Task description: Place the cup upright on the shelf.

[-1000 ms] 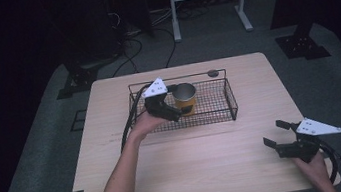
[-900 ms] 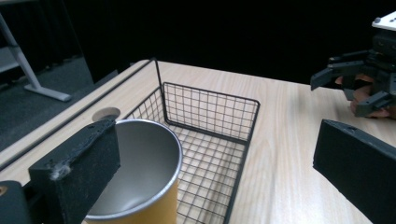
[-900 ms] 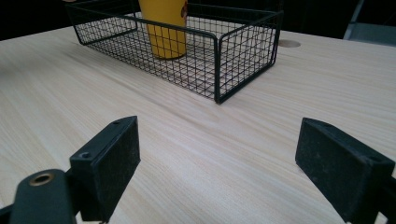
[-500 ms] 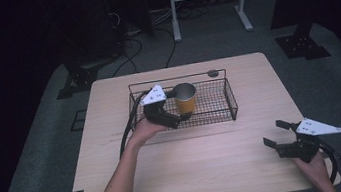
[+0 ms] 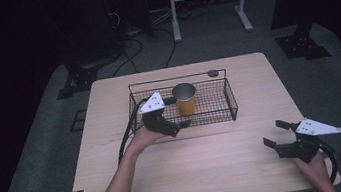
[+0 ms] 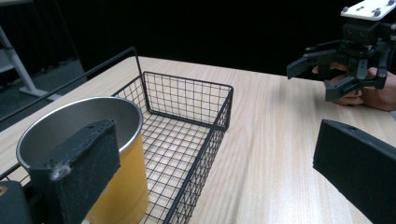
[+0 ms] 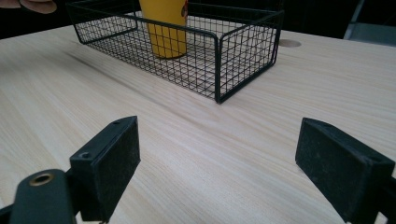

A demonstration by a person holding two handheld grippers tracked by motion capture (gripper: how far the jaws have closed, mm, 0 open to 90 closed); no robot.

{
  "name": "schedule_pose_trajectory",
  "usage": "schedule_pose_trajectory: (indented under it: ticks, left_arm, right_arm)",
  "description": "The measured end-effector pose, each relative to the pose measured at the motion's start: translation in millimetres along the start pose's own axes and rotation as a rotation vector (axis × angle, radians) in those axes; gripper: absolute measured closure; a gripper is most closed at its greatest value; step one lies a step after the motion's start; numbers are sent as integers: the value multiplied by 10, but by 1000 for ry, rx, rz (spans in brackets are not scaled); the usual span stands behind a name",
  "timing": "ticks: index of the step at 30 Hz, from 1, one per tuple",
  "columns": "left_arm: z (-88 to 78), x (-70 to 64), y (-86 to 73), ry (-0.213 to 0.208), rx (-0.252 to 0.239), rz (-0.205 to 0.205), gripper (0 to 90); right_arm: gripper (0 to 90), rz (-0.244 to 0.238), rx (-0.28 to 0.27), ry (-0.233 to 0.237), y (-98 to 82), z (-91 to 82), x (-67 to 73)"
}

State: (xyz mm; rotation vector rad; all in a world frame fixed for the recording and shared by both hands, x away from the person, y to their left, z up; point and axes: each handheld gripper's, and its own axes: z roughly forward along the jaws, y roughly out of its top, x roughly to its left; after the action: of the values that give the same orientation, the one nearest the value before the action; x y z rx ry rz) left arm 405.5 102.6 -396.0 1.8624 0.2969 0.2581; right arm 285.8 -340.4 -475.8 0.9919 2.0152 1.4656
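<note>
Cup (image 5: 185,99): yellow with a steel rim and inside, upright in the left half of the basket, centre of the high view; lower left in the left gripper view (image 6: 100,154); top centre behind the mesh in the right gripper view (image 7: 167,28).
Basket (image 5: 221,115): black wire, long and low, on the far half of the table; upper middle of the high view.
Left gripper (image 5: 176,111): jaws spread wide, holding nothing. It sits left of centre in the high view, at the basket's near left corner, just beside the cup. In its own view one jaw stands close in front of the cup's wall; whether it touches, I cannot tell. The other jaw is outside the basket, over bare wood.
Right gripper (image 5: 275,133): jaws apart, empty, lower right of the high view, well apart from the basket; upper right in the left gripper view (image 6: 317,74).
Table (image 5: 209,171): light wood.
</note>
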Motion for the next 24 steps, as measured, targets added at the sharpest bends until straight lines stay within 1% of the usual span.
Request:
schedule_pose_trajectory:
  ticks: [6, 12, 16, 18, 22, 24]
  left_arm:
    - [-38, -50, -53, -4, 0, -5, 0]
    - [-99, -117, -79, -7, -6, 1, 0]
    - [-152, -175, -127, -6, -5, 4, 0]
    - [-158, -184, -134, -5, -7, 5, 0]
    - [-188, -248, -190, -14, 3, 9, 0]
    - [-198, -264, -203, -16, 0, 10, 0]
  right_arm:
    - [128, 2, 2, -2, 0, 1, 0]
    - [128, 5, 1, -4, 0, 1, -1]
    - [128, 6, 1, -4, 0, 0, -4]
    - [128, 6, 1, -4, 0, 0, -5]
    - [128, 2, 0, -1, 0, -1, -7]
    - [128, 2, -1, -1, 0, -2, -8]
